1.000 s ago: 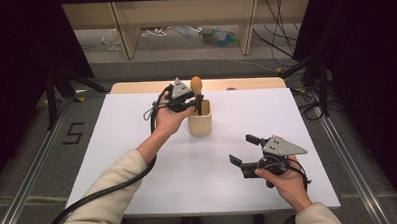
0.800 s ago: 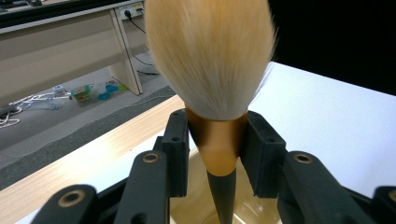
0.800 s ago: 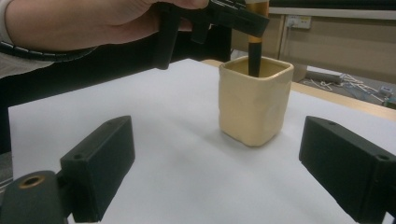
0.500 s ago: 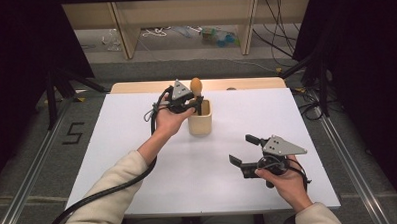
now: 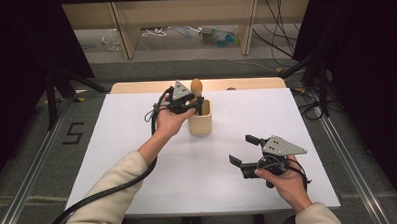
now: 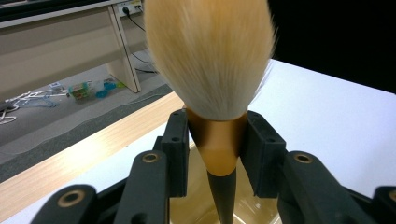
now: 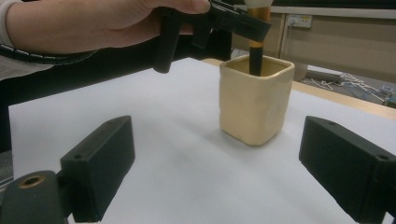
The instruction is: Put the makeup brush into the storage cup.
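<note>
Left claw (image 6: 219, 140) pinches a brush (image 6: 212, 60) standing in the cup (image 5: 200, 123); right claw (image 5: 247, 151), spread, sits near the cup on bare white surface (image 5: 137, 144).

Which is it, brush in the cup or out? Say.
In. The brush stands upright, its dark handle going down inside the cup, bristles up, with the left claw shut on its gold ferrule.

Cream sleeves; each black hand-held gripper (image 5: 245, 150) carries a grey three-cornered plate (image 5: 282, 145) (brass-ringed screw holes in the jaws).
</note>
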{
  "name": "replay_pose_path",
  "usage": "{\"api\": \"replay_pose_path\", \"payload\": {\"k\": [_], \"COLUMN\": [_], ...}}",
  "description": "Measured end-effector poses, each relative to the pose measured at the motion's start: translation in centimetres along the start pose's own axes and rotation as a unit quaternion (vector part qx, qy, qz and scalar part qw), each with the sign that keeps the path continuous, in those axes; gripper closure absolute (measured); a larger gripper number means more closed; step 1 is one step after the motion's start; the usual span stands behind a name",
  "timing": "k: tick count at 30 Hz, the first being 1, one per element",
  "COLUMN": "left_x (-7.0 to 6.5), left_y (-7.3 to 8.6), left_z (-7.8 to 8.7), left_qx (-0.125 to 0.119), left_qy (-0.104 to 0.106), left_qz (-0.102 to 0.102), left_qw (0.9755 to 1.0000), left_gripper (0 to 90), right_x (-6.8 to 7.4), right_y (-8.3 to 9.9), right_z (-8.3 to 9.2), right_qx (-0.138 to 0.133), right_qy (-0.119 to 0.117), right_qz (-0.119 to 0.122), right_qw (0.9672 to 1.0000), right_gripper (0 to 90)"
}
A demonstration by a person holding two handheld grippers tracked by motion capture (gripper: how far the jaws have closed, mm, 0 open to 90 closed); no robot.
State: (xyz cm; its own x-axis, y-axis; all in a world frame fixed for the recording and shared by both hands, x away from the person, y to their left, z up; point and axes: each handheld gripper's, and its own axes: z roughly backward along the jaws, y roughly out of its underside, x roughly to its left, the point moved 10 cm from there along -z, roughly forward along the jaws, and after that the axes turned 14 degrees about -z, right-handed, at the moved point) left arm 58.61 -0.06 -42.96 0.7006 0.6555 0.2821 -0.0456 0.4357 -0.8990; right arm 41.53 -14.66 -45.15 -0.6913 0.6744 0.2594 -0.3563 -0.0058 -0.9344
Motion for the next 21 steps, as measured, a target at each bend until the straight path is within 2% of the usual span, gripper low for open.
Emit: {"api": "replay_pose_path", "payload": {"k": [21], "left_x": [-0.02], "left_y": [0.5], "left_z": [-0.15], "left_qx": [0.01], "left_qy": [0.007], "left_qz": [0.008], "left_qw": [0.9999], "left_gripper": [64.3], "right_x": [0.06], "right_y": [0.02], "right_z": [-0.1], "right_qx": [-0.001], "right_qy": [-0.003], "right_qz": [0.0], "right_qw": [1.0], "right_gripper": [11.6]}}
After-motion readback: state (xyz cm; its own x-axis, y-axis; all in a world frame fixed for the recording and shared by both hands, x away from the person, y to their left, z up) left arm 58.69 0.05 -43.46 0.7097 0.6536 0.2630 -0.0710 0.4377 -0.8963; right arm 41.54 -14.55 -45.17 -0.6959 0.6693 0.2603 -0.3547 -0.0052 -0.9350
